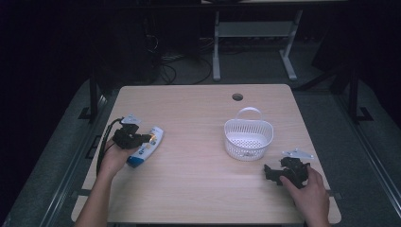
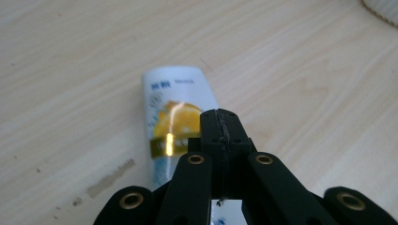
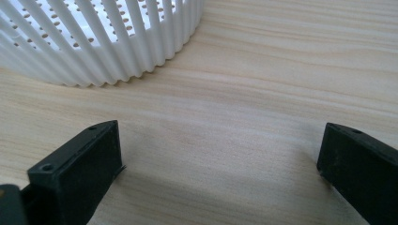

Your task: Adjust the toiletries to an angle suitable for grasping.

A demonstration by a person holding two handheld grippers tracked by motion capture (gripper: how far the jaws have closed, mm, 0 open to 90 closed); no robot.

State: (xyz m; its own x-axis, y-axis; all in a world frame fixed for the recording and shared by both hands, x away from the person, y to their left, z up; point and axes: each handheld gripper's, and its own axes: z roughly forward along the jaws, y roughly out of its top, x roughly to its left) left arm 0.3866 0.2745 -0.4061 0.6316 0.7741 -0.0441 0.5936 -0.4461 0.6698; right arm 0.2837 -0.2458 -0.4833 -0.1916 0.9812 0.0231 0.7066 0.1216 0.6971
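A white and blue tube (image 1: 146, 145) with a yellow lemon picture lies flat near the table's left edge. My left gripper (image 1: 142, 138) sits just over its middle. In the left gripper view the jaws (image 2: 220, 124) are pressed together with nothing visible between them, and the tube (image 2: 176, 103) lies under and beyond them. My right gripper (image 1: 269, 172) rests low at the front right with its jaws wide apart. The right gripper view has bare wood between its jaws (image 3: 220, 150), with the white slatted basket (image 3: 108, 47) just ahead to the left.
The white basket (image 1: 226, 128), with a handle at its far side, stands right of centre on the light wooden table (image 1: 189, 179). A round cable hole (image 1: 237, 97) lies near the far edge. Dark floor, cables and desk legs lie beyond the table.
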